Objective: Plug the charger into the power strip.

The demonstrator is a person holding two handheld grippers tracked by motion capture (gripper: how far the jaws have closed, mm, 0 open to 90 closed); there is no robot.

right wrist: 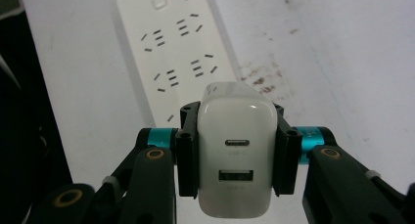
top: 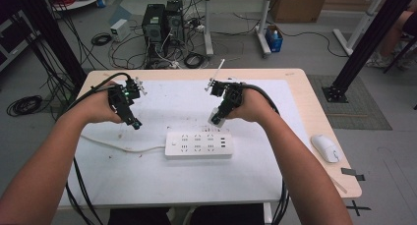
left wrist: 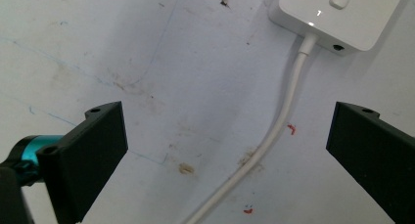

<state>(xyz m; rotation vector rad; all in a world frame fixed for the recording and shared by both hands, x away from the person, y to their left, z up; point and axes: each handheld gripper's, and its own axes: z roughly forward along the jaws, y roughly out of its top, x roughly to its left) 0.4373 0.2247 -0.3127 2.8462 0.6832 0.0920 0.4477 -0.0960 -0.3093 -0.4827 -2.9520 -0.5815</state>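
A white power strip (top: 198,145) lies flat on the white mat near the table's middle, its white cord (top: 118,147) running off to the left. My right gripper (top: 216,118) hovers just above the strip's far edge, shut on a white USB charger (right wrist: 236,155) whose two ports face the camera. The strip's sockets (right wrist: 177,48) show beyond the charger in the right gripper view. My left gripper (top: 134,123) is held to the left of the strip, open, jaws wide apart over the cord (left wrist: 274,131), with the strip's switch end (left wrist: 337,13) ahead of it.
A white computer mouse (top: 326,148) rests near the table's right edge, with black tape strips (top: 353,174) beside it. The white mat (top: 162,181) has small red and brown stains. Computers and cables stand on the floor beyond the table.
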